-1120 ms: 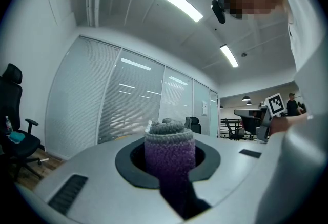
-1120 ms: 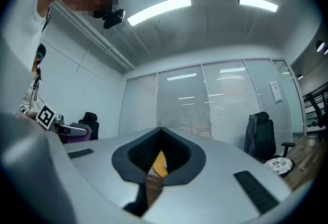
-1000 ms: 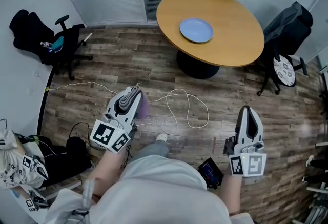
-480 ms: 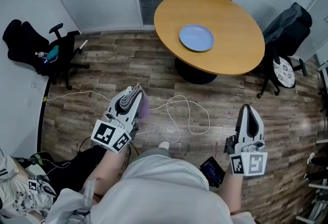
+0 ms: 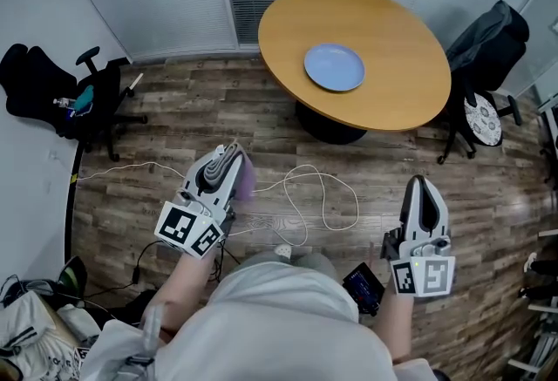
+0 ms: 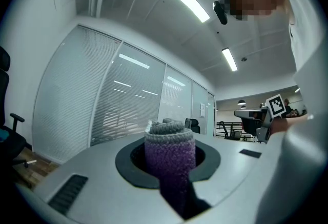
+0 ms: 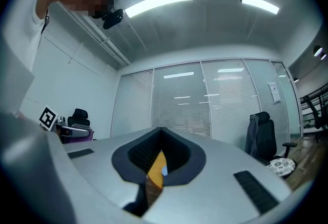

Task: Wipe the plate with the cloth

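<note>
Waiting on the round yellow-brown wooden surface (image 5: 397, 96), the round light-blue plate (image 5: 334, 67) is not wiped yet. Well away from it, the left tool (image 5: 228, 158) is clamped on a fuzzy purple cloth (image 6: 170, 152). The right tool (image 5: 419, 189) is closed together and empty.

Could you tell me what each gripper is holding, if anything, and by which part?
Left gripper pinches the purple cloth by its near end; right gripper is shut, empty.

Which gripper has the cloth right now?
The left gripper, at the head view's left: its jaws are clamped on the rolled purple cloth. The right gripper is shut with nothing between its jaws.
</note>
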`<state>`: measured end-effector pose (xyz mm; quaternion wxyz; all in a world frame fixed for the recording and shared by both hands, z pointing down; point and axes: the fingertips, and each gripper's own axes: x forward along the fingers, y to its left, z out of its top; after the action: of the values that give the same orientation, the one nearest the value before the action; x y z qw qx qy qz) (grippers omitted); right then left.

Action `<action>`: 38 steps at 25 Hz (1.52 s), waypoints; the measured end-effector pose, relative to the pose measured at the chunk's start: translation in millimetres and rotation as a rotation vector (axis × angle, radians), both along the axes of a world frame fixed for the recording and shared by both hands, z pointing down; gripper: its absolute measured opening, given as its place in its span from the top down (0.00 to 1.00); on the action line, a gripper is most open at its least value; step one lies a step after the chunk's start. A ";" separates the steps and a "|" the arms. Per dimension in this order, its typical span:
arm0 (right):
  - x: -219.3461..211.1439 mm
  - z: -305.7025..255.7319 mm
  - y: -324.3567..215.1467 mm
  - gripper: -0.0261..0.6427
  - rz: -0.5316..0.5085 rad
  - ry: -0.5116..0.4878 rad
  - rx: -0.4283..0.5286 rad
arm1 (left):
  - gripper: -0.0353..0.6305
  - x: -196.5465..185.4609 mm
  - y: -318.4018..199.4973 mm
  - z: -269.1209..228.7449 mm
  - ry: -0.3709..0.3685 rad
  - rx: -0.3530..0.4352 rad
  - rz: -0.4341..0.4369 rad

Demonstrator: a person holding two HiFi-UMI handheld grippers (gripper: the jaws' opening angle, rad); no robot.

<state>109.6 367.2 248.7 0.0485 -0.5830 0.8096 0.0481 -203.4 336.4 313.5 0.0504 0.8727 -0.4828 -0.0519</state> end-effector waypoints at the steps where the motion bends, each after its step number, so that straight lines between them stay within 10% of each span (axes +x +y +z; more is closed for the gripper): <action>1: -0.4 0.3 -1.1 0.93 0.001 0.001 -0.002 | 0.83 -0.6 -1.6 1.0 0.001 -0.002 0.000; 17: 4.7 19.8 -31.9 0.93 -0.040 -0.016 -0.044 | 0.83 6.0 -21.9 18.2 -0.024 -0.038 -0.015; 38: 69.9 21.5 -215.5 0.93 -0.216 -0.006 -0.036 | 0.83 64.1 -150.3 20.5 -0.025 -0.026 -0.211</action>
<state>179.5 151.7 270.2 0.0454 -0.4932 0.8683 0.0261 -139.3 186.0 334.0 0.0499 0.8169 -0.5733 -0.0397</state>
